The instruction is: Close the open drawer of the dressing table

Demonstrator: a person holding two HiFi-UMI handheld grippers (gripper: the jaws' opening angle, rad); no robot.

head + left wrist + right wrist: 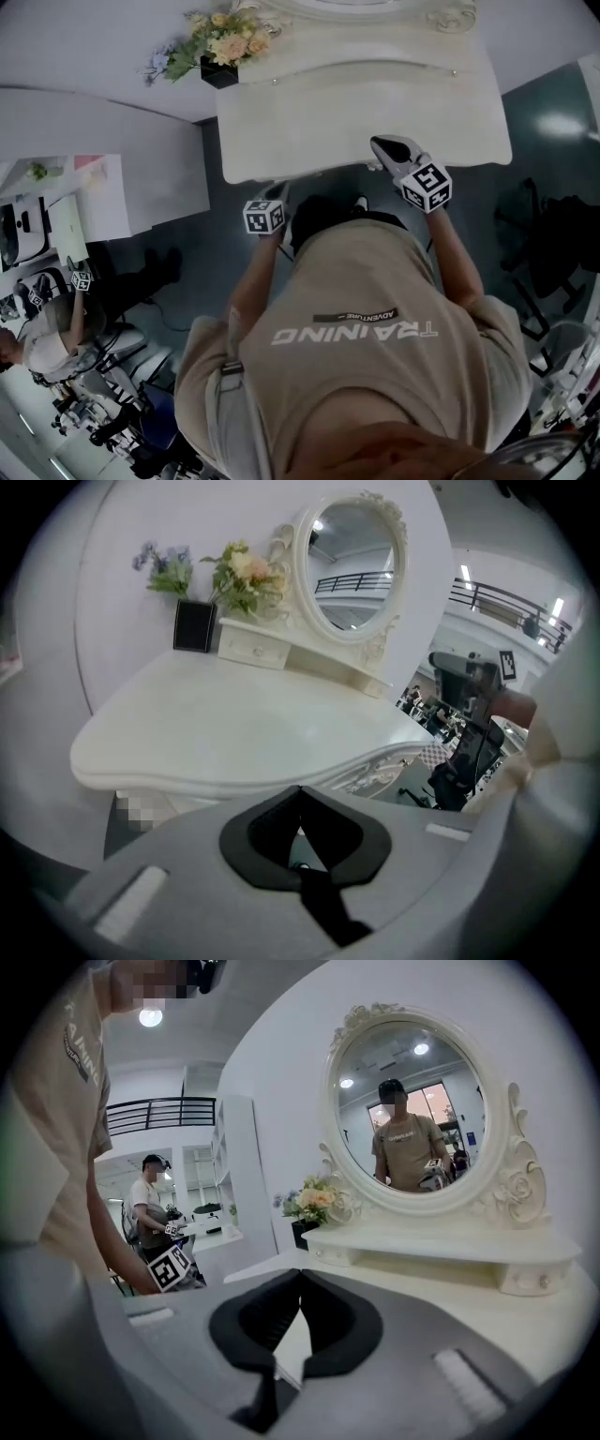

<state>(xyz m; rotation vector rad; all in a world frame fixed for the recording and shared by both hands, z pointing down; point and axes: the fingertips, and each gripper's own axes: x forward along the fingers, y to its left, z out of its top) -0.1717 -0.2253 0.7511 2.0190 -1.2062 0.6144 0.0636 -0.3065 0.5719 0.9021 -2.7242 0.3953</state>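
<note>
In the head view, the person stands right up against the white dressing table (356, 112). The left gripper (278, 192) is just at the front edge of its worktop (281, 141), and the right gripper (384, 150) reaches over that edge further along. A bunch of flowers (223, 39) in a dark vase stands at the far left corner. The drawer lies somewhere under the front edge, hidden here by the worktop and the person's body, so I cannot tell whether it is out or in. In the left gripper view, the left gripper (300, 794) has its jaws clenched tip to tip with nothing between them. It points at the worktop's rim, and a carved front band (380, 769) runs below the rim (drawer front or plain apron, I cannot tell). Behind are the oval mirror (354, 569), a small knobbed drawer (255, 652) in the raised shelf, sitting flush, and the black vase (194, 625). In the right gripper view, the right gripper (300, 1279) is likewise clenched on nothing, tips together above the worktop. The mirror ahead shows the person's reflection, and a bystander (150, 1206) stands off to the left.
</note>
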